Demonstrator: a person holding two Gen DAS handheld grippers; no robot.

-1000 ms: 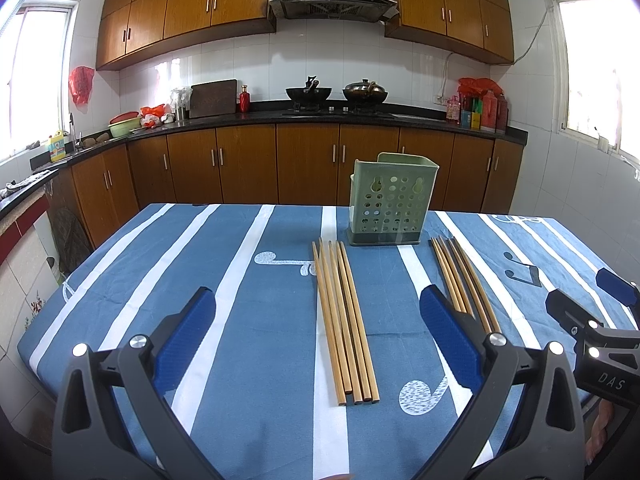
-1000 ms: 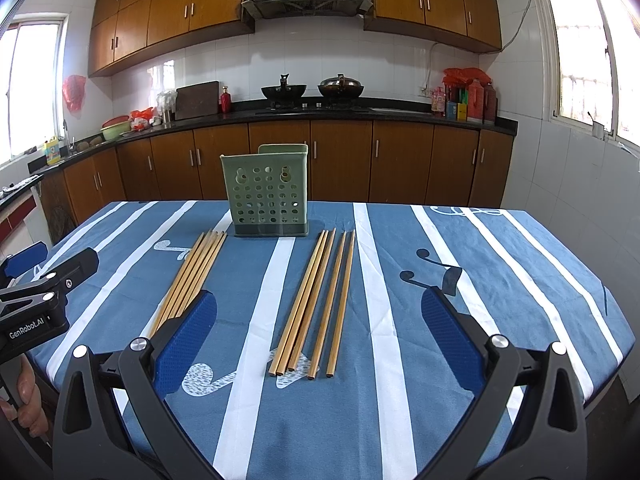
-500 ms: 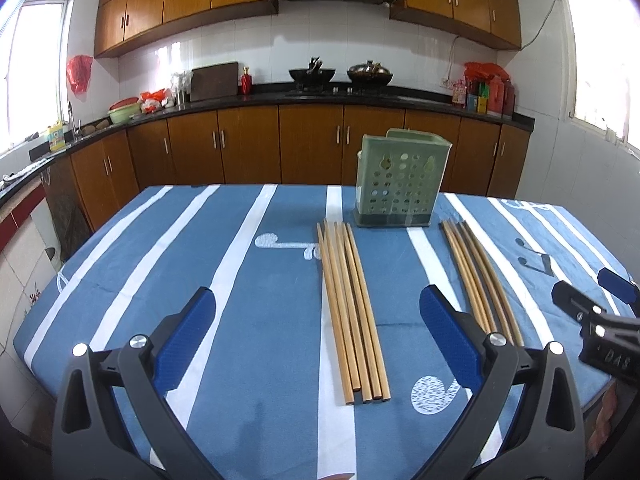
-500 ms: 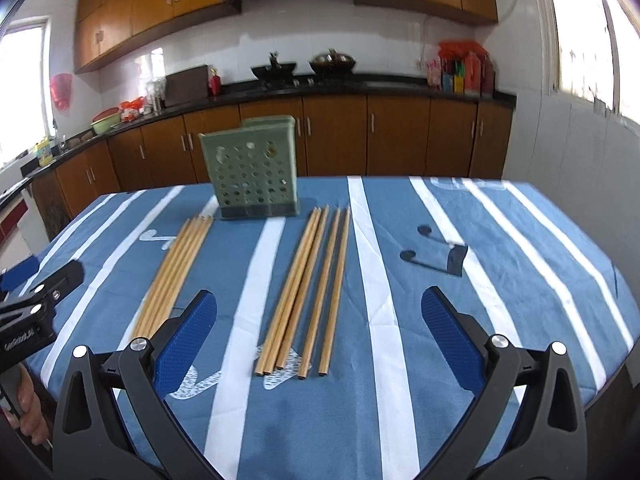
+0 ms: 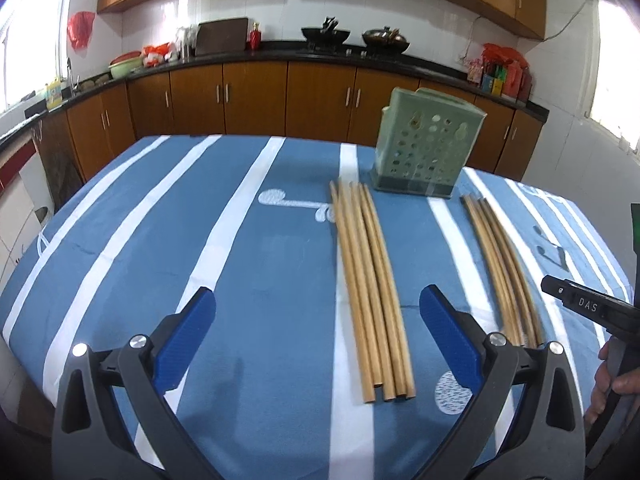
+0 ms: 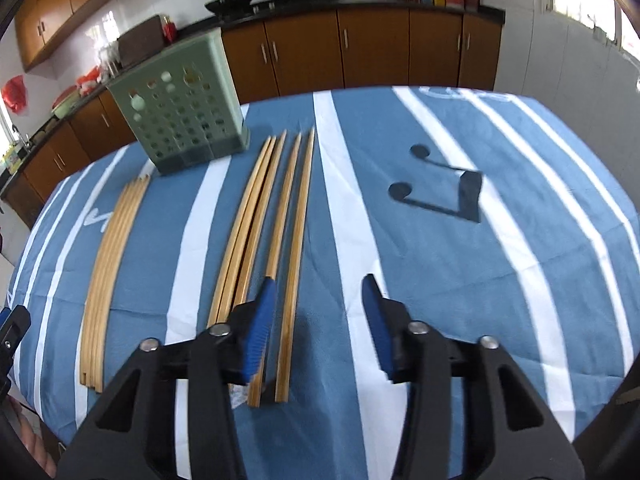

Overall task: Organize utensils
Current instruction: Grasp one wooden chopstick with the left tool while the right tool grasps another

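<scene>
Only from the right wrist: right gripper [image 6: 318,300], narrowing, pads bracketing 1 chopstick [image 6: 295,264]; left gripper [image 5: 316,316] wide, empty.

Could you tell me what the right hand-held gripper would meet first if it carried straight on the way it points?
Probably the rightmost chopstick, or the bare tablecloth beside it; depth is unclear.

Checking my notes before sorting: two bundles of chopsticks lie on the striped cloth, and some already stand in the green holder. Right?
Not quite. Both chopstick bundles lie on the cloth, but the left wrist view shows no chopsticks standing up out of the green holder.
</scene>
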